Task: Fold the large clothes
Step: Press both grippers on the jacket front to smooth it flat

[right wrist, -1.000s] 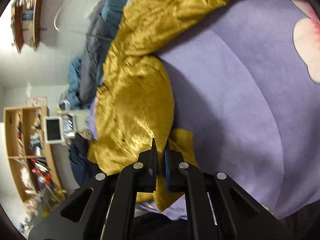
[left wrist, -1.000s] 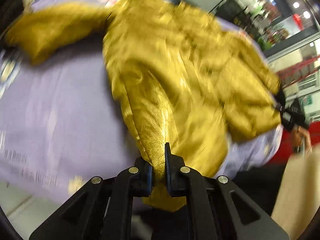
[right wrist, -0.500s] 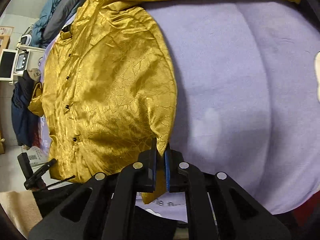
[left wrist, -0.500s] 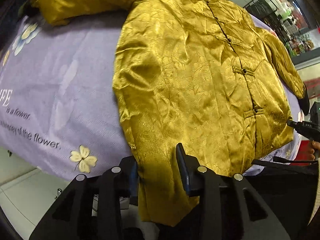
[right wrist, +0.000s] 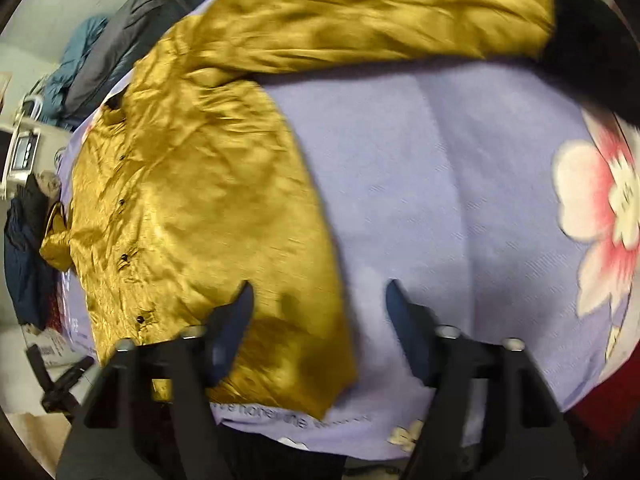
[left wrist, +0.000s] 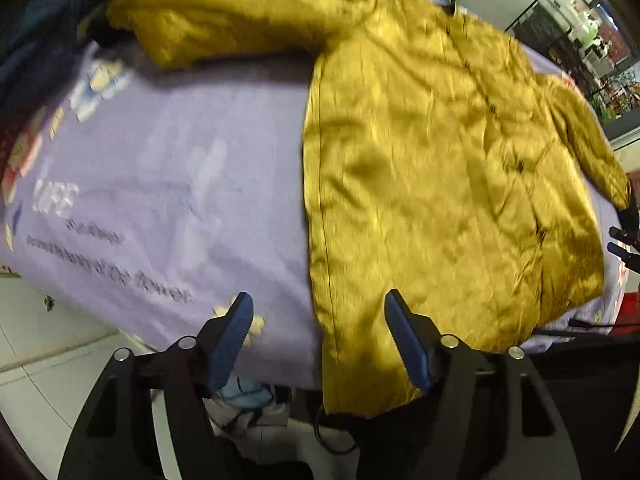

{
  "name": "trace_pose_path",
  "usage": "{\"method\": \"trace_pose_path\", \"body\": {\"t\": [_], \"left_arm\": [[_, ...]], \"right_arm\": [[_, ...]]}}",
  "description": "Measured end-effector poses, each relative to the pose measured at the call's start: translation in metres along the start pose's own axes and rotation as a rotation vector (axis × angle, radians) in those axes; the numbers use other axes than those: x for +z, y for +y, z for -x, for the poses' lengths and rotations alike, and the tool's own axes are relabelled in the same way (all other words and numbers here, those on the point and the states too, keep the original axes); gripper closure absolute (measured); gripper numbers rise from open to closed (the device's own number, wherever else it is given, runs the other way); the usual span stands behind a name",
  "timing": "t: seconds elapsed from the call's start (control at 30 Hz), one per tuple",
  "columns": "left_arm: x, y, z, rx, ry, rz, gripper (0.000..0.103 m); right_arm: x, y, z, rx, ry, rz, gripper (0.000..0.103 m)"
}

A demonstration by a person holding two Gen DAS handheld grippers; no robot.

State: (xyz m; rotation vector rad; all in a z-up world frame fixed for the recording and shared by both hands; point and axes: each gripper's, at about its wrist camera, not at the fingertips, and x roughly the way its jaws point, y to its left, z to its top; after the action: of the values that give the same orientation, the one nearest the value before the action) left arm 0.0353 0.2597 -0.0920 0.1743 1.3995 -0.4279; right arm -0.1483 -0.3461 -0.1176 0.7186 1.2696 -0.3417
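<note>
both grippers, left gripper [left wrist: 318, 308] and right gripper [right wrist: 318, 298], opening over the gold jacket [left wrist: 440, 184] hem, clear of the cloth.

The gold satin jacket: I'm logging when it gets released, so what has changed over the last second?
Both grippers let go of the gold satin jacket: the left gripper and right gripper, shut on its hem corners a second ago, are opening, pads clear. The bunched jacket now lies spread flat, buttons up. It is still on the lilac flowered sheet.
</note>
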Motion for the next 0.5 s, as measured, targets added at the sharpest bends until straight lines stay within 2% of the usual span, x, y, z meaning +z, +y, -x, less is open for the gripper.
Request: {"method": "trace_pose_path", "body": {"t": [0.13, 0.33, 0.5], "left_arm": [[0.033, -0.026, 0.003, -0.014, -0.058, -0.036, 0.032], [0.068, -0.085, -0.029, -0.053, -0.051, -0.080, 0.027], [0.075, -0.120, -0.060, -0.058, 0.016, -0.154, 0.025]], "right_arm": [[0.013, 0.072, -0.025, -0.005, 0.025, 0.198, 0.034], [0.007, 0.159, -0.065, -0.093, 0.073, 0.465, 0.034], [-0.008, 0.176, -0.091, -0.128, 0.132, 0.546, 0.034]]}}
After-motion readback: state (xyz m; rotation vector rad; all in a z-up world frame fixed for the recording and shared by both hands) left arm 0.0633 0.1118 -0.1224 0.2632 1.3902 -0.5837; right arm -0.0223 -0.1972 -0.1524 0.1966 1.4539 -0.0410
